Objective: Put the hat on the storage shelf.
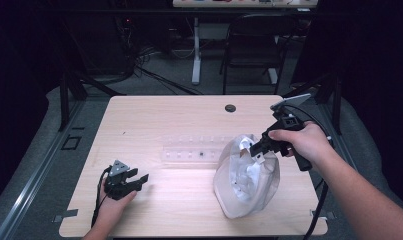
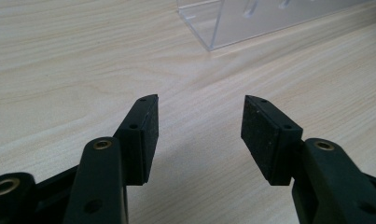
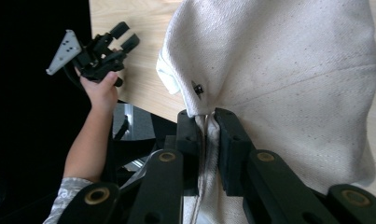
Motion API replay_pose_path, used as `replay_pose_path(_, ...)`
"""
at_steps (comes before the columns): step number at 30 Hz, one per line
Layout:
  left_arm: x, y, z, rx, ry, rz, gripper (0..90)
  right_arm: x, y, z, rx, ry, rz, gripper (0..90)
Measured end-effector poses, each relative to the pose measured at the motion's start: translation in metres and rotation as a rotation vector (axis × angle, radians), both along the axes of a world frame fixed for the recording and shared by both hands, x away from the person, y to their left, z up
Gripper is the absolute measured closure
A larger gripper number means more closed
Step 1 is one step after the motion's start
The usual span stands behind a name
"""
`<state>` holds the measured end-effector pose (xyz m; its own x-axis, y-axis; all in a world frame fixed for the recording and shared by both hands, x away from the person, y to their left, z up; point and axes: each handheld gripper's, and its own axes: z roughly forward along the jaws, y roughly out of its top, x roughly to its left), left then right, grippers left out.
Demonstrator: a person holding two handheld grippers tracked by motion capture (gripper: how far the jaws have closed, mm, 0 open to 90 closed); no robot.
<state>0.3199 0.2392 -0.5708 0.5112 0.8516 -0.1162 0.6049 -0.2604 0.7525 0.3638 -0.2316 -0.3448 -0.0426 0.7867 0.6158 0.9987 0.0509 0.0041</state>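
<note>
An off-white cloth item (image 1: 246,182), seamed like a cap, is lifted at its top edge on the right half of the table, its lower part resting on the wood. My right gripper (image 1: 256,147) is shut on a fold of that cloth (image 3: 288,70); in the right gripper view the fabric is pinched between the pads at my right gripper (image 3: 207,126). My left gripper (image 1: 139,176) rests low near the front left, open and apart from the cloth. Nothing lies between its jaws at my left gripper (image 2: 199,116), which also appears in the person's hand as the left gripper (image 3: 125,35).
A clear plastic rack (image 1: 191,150) lies across the table's middle, just left of the cloth; its corner, the rack (image 2: 251,21), is ahead of the left jaws. A cable hole (image 1: 230,107) sits near the far edge. A black chair (image 1: 254,40) stands beyond the table (image 1: 149,115).
</note>
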Motion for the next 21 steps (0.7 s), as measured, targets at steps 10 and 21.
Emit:
replay_pose_path(10,-0.001,-0.001,0.0,0.006,-0.001,-0.005,47.0,0.001,-0.003,0.012,0.101,-0.034,-0.029,81.2)
replay_pose_path(21,-0.006,-0.019,0.004,0.02,-0.044,-0.066,46.8,0.014,-0.001,0.038,0.159,-0.096,-0.04,81.2)
